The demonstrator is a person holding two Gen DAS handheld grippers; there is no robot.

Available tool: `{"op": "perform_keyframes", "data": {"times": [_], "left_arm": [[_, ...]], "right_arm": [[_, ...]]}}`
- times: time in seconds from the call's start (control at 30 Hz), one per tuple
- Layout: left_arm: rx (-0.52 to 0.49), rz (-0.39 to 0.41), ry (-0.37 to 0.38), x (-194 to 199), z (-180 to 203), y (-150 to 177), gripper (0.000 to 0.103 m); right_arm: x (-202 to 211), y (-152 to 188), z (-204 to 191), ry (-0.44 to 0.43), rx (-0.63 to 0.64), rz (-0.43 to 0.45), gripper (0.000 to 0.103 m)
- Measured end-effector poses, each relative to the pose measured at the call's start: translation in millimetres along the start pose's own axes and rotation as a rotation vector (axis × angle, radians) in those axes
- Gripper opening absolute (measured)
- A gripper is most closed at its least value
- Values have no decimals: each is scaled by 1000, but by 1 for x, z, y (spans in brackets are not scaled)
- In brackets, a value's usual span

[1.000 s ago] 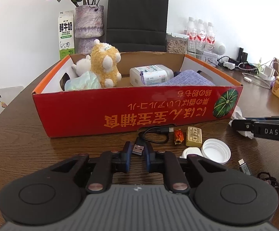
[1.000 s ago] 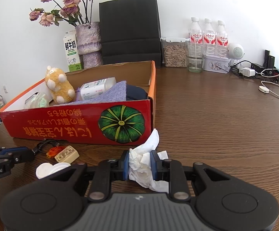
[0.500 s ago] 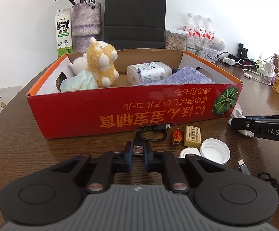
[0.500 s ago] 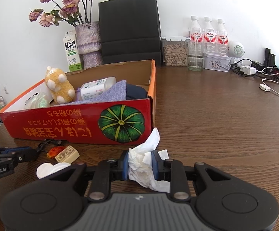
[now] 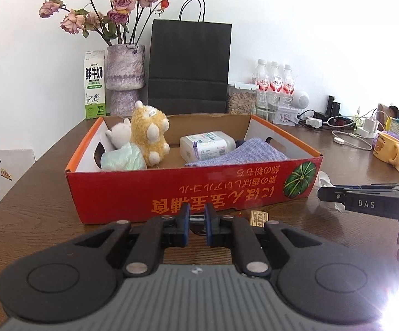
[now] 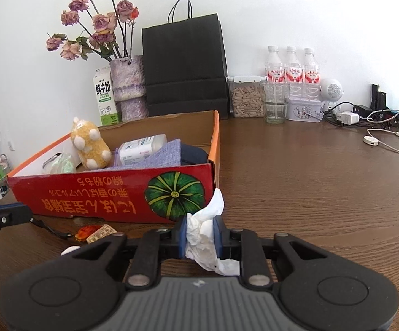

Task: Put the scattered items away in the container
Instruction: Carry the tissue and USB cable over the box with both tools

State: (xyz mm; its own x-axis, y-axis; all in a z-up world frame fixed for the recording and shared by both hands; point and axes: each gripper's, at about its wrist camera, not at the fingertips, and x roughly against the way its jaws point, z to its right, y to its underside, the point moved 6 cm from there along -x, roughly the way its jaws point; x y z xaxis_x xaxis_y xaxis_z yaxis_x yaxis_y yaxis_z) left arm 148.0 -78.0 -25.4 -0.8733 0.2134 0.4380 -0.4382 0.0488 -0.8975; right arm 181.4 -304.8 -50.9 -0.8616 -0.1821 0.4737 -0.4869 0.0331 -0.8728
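Left tongs (image 5: 197, 222) clamped on USB plug (image 5: 196, 218), right tongs (image 6: 201, 237) — just closing — pinching crumpled tissue (image 6: 203, 230)

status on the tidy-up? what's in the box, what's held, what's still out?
Done: plush toy, white bottle and purple cloth lie in the red box. In hand: left gripper is clamped on the USB plug; right gripper, jaws just closing, pinches the crumpled tissue. Left on the table: tan packet, orange wrapper, white cap.

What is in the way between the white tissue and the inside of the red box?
Only the box's red front wall stands between them. The right tool pinches the tissue just in front of that wall, so it must go up and over.
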Motion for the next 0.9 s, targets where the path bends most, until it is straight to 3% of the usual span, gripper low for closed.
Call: {"op": "perform_keyframes", "data": {"times": [0.23, 0.43, 0.63, 0.73, 0.9], "left_arm": [[6, 115, 16, 23, -2, -29, 11], [11, 206, -17, 24, -4, -58, 11], [40, 247, -52, -2, -9, -81, 11], [57, 257, -125, -25, -15, -90, 11], [109, 225, -157, -62, -36, -87, 11]], "right_arm": [[28, -17, -9, -29, 6, 110, 18], [39, -49, -29, -75, 46, 196, 18], [9, -84, -49, -116, 73, 225, 18], [-18, -102, -54, -147, 63, 226, 18], [-56, -101, -54, -176, 21, 183, 18]]}}
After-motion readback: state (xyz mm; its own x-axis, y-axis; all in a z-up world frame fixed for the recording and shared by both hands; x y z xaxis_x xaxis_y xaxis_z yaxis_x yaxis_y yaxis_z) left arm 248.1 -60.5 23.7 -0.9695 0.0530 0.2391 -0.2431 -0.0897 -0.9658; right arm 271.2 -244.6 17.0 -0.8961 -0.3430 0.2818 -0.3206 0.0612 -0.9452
